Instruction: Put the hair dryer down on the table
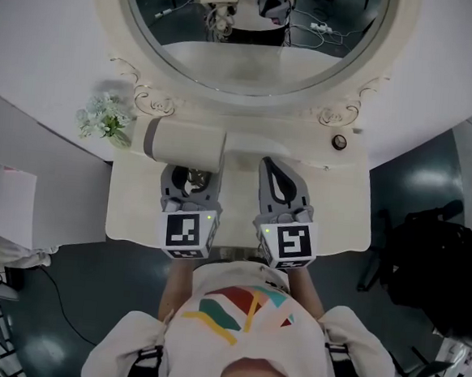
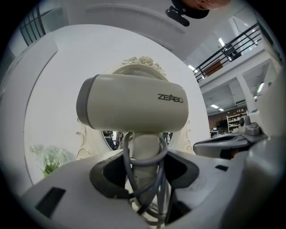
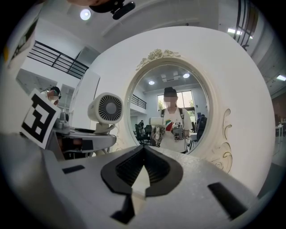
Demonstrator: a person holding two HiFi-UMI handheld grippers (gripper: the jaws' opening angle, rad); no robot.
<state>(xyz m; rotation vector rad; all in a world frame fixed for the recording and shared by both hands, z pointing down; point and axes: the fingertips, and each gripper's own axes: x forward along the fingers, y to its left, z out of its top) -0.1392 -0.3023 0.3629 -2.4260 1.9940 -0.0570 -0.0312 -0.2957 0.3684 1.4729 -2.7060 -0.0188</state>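
Hair dryer (image 2: 132,107) between left tongs (image 2: 144,170)

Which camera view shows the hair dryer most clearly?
The left gripper view: the hair dryer fills it side-on, with brand, handle and cord. The head view shows only its barrel from above; the right gripper view shows its round grille, small.

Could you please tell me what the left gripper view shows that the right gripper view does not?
Only the left: the hair dryer clamped by its handle in the left tongs, its cord, flowers. Only the right: its rear grille, a person reflected in the mirror, the right tongs shut and empty. Both: the hair dryer and the mirror's carved frame.
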